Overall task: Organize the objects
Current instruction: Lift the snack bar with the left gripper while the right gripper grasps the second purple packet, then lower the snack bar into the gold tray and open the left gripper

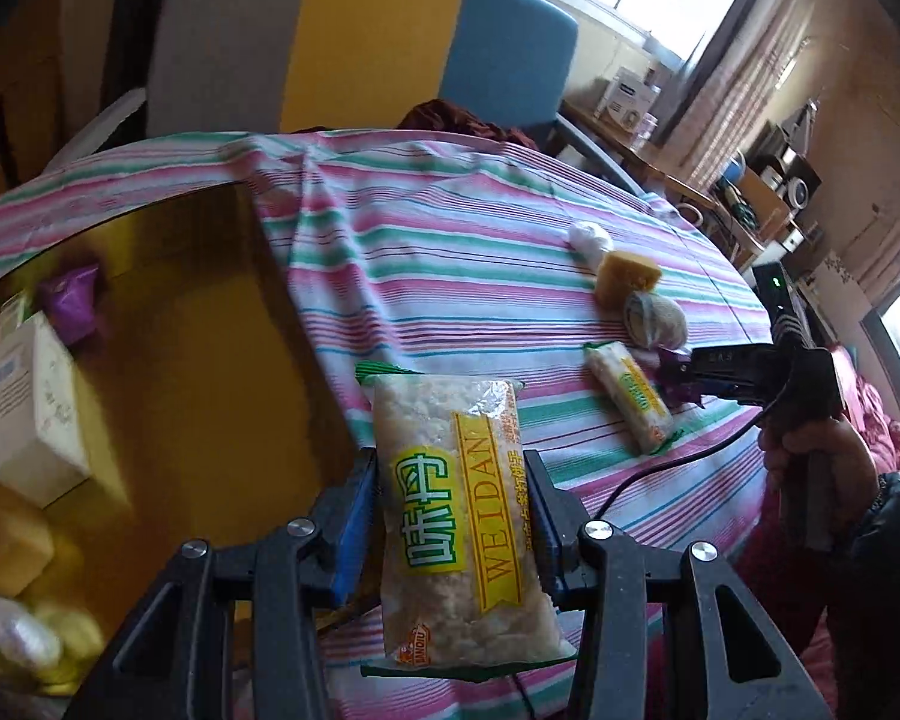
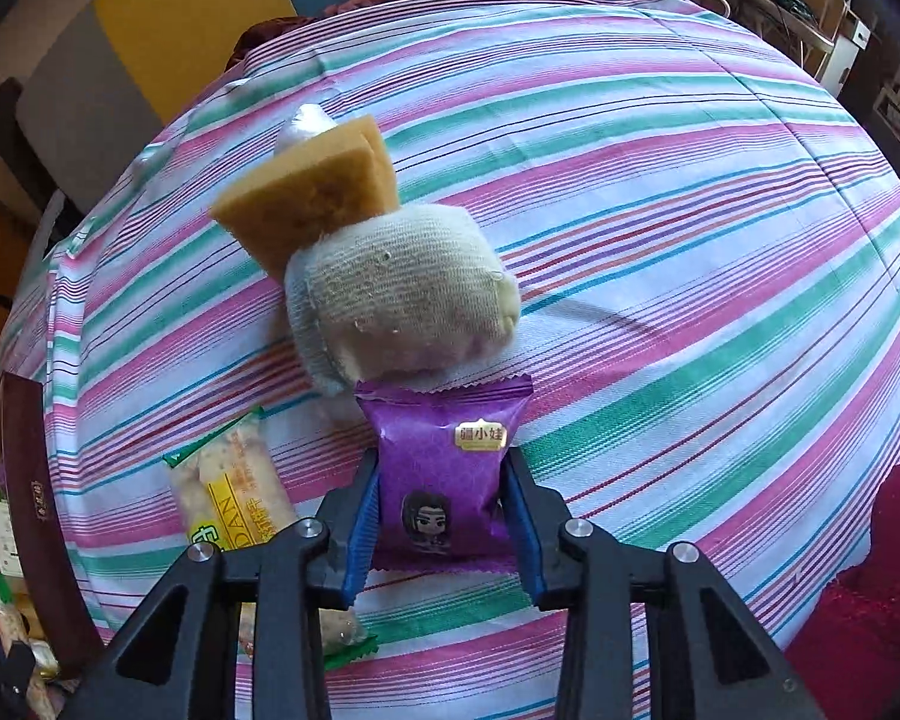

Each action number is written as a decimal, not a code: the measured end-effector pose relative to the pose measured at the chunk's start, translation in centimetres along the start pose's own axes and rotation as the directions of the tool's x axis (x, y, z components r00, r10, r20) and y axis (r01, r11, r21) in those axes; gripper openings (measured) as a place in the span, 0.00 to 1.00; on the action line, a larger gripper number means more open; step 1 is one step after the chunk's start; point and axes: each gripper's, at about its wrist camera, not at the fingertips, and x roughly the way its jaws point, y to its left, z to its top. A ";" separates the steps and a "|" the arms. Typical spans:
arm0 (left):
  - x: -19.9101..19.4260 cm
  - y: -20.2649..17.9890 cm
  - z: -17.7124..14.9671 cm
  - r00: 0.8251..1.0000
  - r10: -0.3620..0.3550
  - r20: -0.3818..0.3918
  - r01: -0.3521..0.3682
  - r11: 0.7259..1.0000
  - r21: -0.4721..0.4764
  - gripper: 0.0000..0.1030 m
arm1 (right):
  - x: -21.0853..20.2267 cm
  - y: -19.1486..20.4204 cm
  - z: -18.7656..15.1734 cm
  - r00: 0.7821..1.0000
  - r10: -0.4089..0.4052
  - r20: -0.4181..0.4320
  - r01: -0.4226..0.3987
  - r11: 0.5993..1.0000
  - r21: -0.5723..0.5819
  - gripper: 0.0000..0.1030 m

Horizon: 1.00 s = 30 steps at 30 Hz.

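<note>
The left gripper (image 1: pixel 453 516) points steeply down, its two blue-padded fingers (image 1: pixel 354 516) pressed against the sides of a clear snack packet (image 1: pixel 456 516) held lengthwise between them. The right gripper (image 2: pixel 444 516) also tips steeply down, its pads closed on a purple candy wrapper (image 2: pixel 441 474). In the left wrist view, the person's right hand (image 1: pixel 810 456) wraps the right gripper's handle, a dark sleeve at the wrist.

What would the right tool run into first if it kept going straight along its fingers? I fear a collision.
Likely the rolled sock, lying just beyond the purple snack packet that the right tool grips; depth is unclear.
</note>
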 end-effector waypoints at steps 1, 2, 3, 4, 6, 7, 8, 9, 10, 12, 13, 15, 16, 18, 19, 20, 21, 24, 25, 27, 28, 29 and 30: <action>-0.7 1.0 -0.3 1.000 0.011 0.008 -0.011 1.000 -0.024 0.45 | 0.0 -0.1 0.0 1.000 0.003 -0.002 -0.003 1.000 0.003 0.37; -1.1 1.8 -0.6 1.000 0.019 0.015 -0.018 0.999 -0.041 0.45 | -0.1 -0.3 -0.1 1.000 0.006 -0.003 -0.006 1.000 0.007 0.37; -1.8 2.9 -0.8 0.999 0.031 0.024 -0.029 0.997 -0.065 0.45 | -0.1 -0.5 -0.1 1.000 0.005 -0.004 -0.005 1.000 0.008 0.37; -2.5 3.9 -1.1 0.999 0.042 0.035 -0.039 0.996 -0.086 0.45 | -0.2 -0.1 0.0 1.000 0.003 -0.003 -0.003 1.000 0.007 0.37; -3.6 5.8 -1.5 0.996 0.072 0.053 -0.065 0.990 -0.127 0.45 | -0.3 0.1 -0.2 1.000 -0.004 -0.004 0.004 1.000 0.000 0.37; -4.2 7.0 -1.7 0.994 0.091 0.061 -0.081 0.985 -0.153 0.45 | -0.4 0.2 -0.3 1.000 -0.008 -0.004 0.008 1.000 -0.006 0.37; -4.8 8.2 -2.0 0.992 0.109 0.069 -0.095 0.979 -0.181 0.45 | -0.4 0.2 -0.3 1.000 -0.015 -0.003 0.014 1.000 -0.014 0.37; -5.4 9.5 -2.3 0.989 0.126 0.074 -0.108 0.971 -0.213 0.45 | -0.3 0.5 -0.2 1.000 -0.021 -0.003 0.020 1.000 -0.020 0.37; -6.0 10.5 -2.6 0.987 0.139 0.076 -0.118 0.963 -0.241 0.45 | -0.3 0.5 -0.3 1.000 -0.027 -0.002 0.027 0.999 -0.028 0.37; -6.7 12.1 -3.3 0.983 0.166 0.079 -0.139 0.951 -0.277 0.45 | -0.4 0.6 -0.4 0.999 -0.035 0.000 0.035 0.999 -0.038 0.37; -7.0 12.8 -3.6 0.981 0.176 0.078 -0.147 0.945 -0.292 0.45 | -0.3 0.6 -0.3 0.999 -0.037 0.000 0.037 0.998 -0.042 0.37; -7.2 13.8 -4.0 0.980 0.182 0.075 -0.149 0.935 -0.322 0.45 | -0.3 0.8 -0.4 0.999 -0.039 0.001 0.039 0.998 -0.046 0.37; -7.2 14.0 -4.1 0.982 0.176 0.073 -0.143 0.934 -0.327 0.45 | -0.4 0.8 -0.5 0.999 -0.038 0.001 0.038 0.998 -0.048 0.37; -6.9 13.6 -3.8 0.983 0.168 0.076 -0.136 0.938 -0.319 0.45 | -0.3 0.7 -0.5 0.999 -0.035 0.001 0.035 0.998 -0.051 0.37; -6.5 13.3 -3.3 0.983 0.165 0.079 -0.133 0.942 -0.308 0.45 | -0.4 0.7 -0.6 0.999 -0.034 0.001 0.034 0.998 -0.053 0.37; -6.0 12.9 -2.8 0.984 0.159 0.078 -0.129 0.946 -0.297 0.45 | -0.2 1.0 -0.5 0.999 -0.034 0.001 0.034 0.998 -0.054 0.37; -5.7 12.7 -2.2 0.985 0.152 0.077 -0.123 0.948 -0.294 0.45 | -0.2 0.9 -0.5 0.999 -0.032 0.001 0.032 0.998 -0.054 0.37; -4.4 11.7 0.0 0.983 0.154 0.096 -0.124 0.956 -0.266 0.45 | -0.4 0.7 -0.6 1.000 -0.030 0.001 0.030 0.998 -0.053 0.37; -3.8 11.4 0.9 0.981 0.167 0.099 -0.137 0.957 -0.255 0.44 | -0.4 0.7 -0.6 1.000 -0.030 0.001 0.030 0.998 -0.054 0.37; -2.6 11.4 2.5 0.978 0.187 0.097 -0.157 0.954 -0.257 0.44 | -0.4 0.7 -0.6 1.000 -0.029 0.001 0.029 0.998 -0.054 0.37; -1.9 11.7 3.3 0.977 0.197 0.084 -0.169 0.949 -0.268 0.43 | -0.4 0.7 -0.6 1.000 -0.028 0.001 0.028 0.998 -0.054 0.37; -1.3 11.9 4.0 0.977 0.201 0.075 -0.174 0.946 -0.275 0.43 | -0.3 0.7 -0.5 1.000 -0.025 0.001 0.025 0.998 -0.054 0.37; -0.6 12.2 4.8 0.975 0.211 0.071 -0.184 0.942 -0.281 0.42 | -0.2 0.7 -0.3 1.000 -0.023 0.000 0.023 0.998 -0.053 0.37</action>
